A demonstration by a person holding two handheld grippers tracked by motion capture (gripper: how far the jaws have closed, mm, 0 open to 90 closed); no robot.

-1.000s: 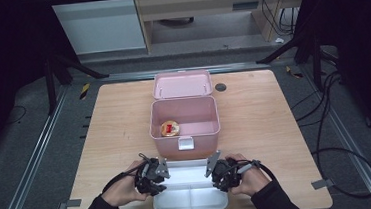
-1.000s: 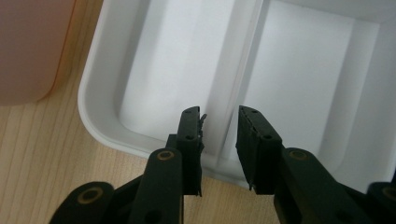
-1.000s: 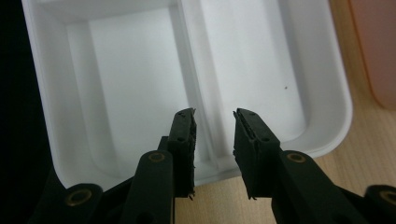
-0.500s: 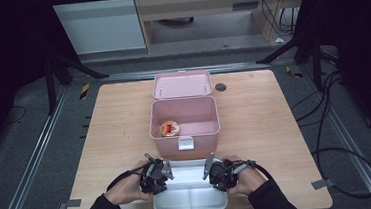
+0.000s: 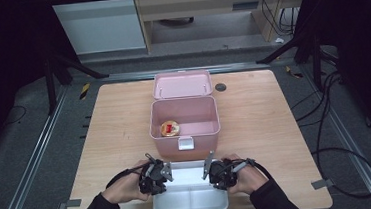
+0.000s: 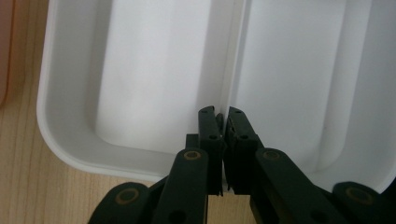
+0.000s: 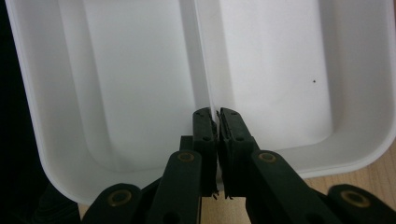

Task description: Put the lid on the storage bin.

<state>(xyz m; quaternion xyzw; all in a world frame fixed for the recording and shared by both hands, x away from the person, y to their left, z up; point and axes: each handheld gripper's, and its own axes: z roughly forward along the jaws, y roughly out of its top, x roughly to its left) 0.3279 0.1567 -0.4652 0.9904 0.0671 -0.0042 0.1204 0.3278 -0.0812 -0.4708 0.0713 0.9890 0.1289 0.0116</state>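
We see the white tray (image 5: 191,200) at the table's (image 5: 110,125) near edge, just in front of the open pink box (image 5: 183,117). The left gripper (image 6: 223,119) and right gripper (image 7: 217,116) each pinch the tray's central divider (image 6: 229,70), jaws pressed onto it from opposite ends. We judge the step to be grasping for a two-handed lift; next comes an even, level raise. The box, holding a small round item (image 5: 170,128), stands close ahead; open tabletop lies to both sides.

You are looking at a smooth, glossy white plastic tray (image 5: 191,200) lying beside the matt pink plastic box (image 5: 186,134) on a pale wood-grain surface (image 5: 255,124).
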